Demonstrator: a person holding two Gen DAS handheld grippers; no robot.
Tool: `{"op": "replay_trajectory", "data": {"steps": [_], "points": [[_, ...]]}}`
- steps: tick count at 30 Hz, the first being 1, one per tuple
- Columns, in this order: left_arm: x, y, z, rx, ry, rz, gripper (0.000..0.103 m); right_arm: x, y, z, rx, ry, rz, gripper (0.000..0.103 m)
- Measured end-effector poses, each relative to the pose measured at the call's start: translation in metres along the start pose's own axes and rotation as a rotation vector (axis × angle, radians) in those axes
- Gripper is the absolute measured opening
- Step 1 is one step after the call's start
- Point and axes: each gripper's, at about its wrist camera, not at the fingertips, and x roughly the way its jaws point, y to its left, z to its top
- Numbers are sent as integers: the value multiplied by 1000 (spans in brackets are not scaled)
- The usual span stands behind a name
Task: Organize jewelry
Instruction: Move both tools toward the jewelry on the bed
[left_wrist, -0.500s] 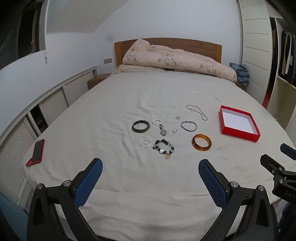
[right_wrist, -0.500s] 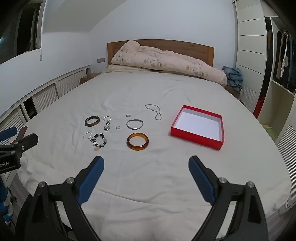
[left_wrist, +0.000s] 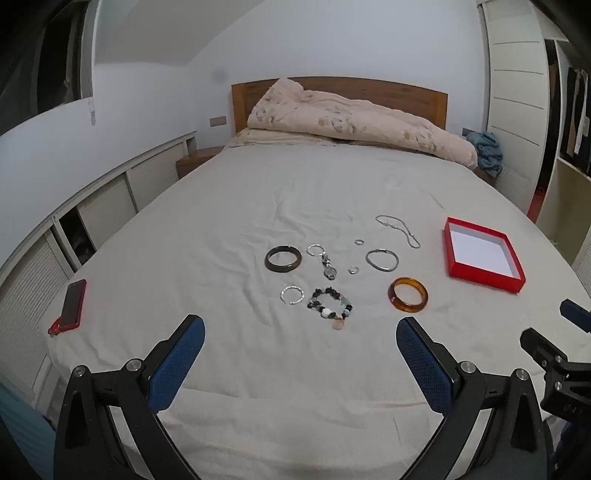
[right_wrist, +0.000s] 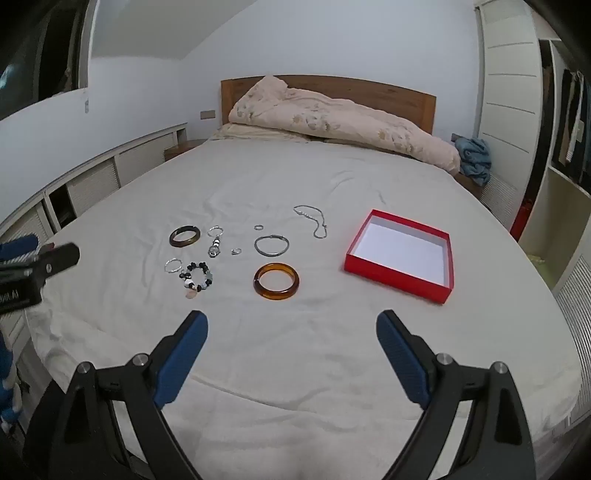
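Note:
Jewelry lies spread on the white bed sheet (left_wrist: 295, 369): an amber bangle (left_wrist: 407, 295) (right_wrist: 276, 281), a dark bangle (left_wrist: 283, 259) (right_wrist: 185, 236), a beaded bracelet (left_wrist: 330, 304) (right_wrist: 197, 280), a thin silver bangle (left_wrist: 382, 260) (right_wrist: 271, 245), a silver chain (left_wrist: 399, 229) (right_wrist: 313, 219), a keyring charm (left_wrist: 324, 260) and small rings. An empty red box (left_wrist: 482, 254) (right_wrist: 400, 254) sits to their right. My left gripper (left_wrist: 300, 345) and right gripper (right_wrist: 291, 338) are both open and empty, hovering near the bed's front edge, short of the jewelry.
A red phone (left_wrist: 72, 304) lies at the bed's left edge. A crumpled duvet (left_wrist: 354, 122) is piled by the wooden headboard. White cabinets run along the left wall and a wardrobe stands at the right. The right gripper shows at the left wrist view's right edge (left_wrist: 561, 365).
Both grippers have moved slightly forward towards the jewelry. Nothing on the bed has moved.

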Motion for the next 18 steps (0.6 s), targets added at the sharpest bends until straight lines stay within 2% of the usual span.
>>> {"op": "replay_trajectory", "data": {"steps": [9, 18], "points": [[26, 26, 4, -45, 13, 26, 102, 20, -5, -2, 4, 48, -1, 93], [26, 25, 6, -27, 2, 26, 102, 31, -1, -3, -8, 73, -1, 93]]}}
